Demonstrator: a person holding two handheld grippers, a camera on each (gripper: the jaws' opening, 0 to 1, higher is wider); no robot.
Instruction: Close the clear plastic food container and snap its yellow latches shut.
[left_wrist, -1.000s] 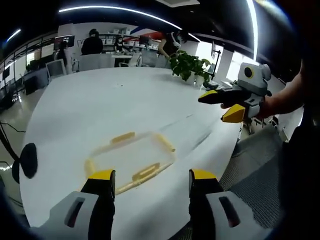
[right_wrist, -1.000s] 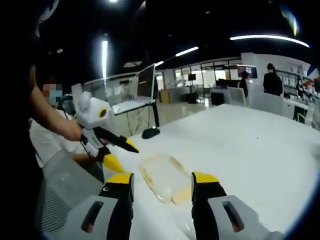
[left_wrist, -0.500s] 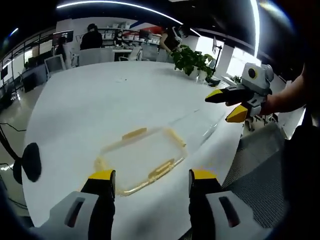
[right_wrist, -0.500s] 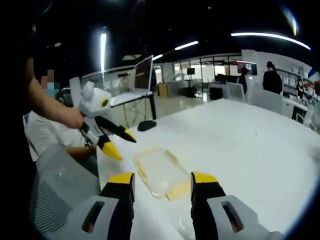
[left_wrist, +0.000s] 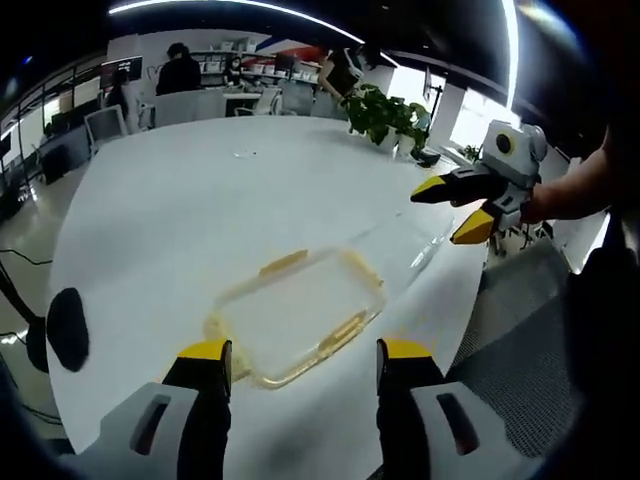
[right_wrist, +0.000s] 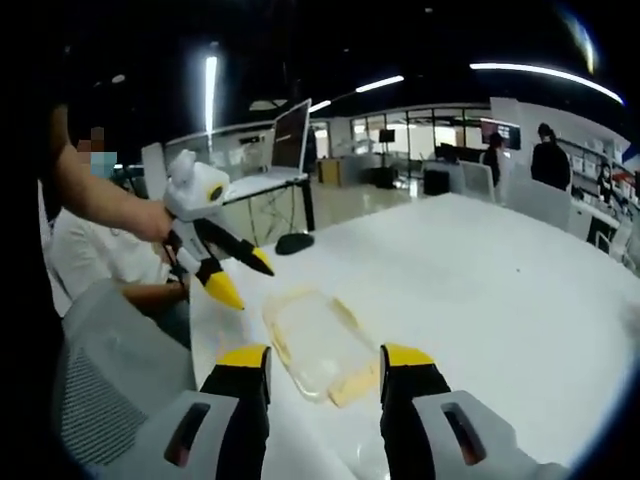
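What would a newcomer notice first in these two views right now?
The clear plastic container with yellow latches lies flat on the big white table, near its edge. Both tools hang open above it, touching nothing: the right tool in the left gripper view, the left tool in the right gripper view.

Open-plan office: desks (left_wrist: 235, 97), monitor (right_wrist: 291, 138), seated people (left_wrist: 180, 72).

Right gripper (right_wrist: 322, 372) jaws apart; clear container (right_wrist: 318, 345) just ahead on white table (right_wrist: 480, 280); left gripper (right_wrist: 232, 275) at 10 o'clock, jaws apart.
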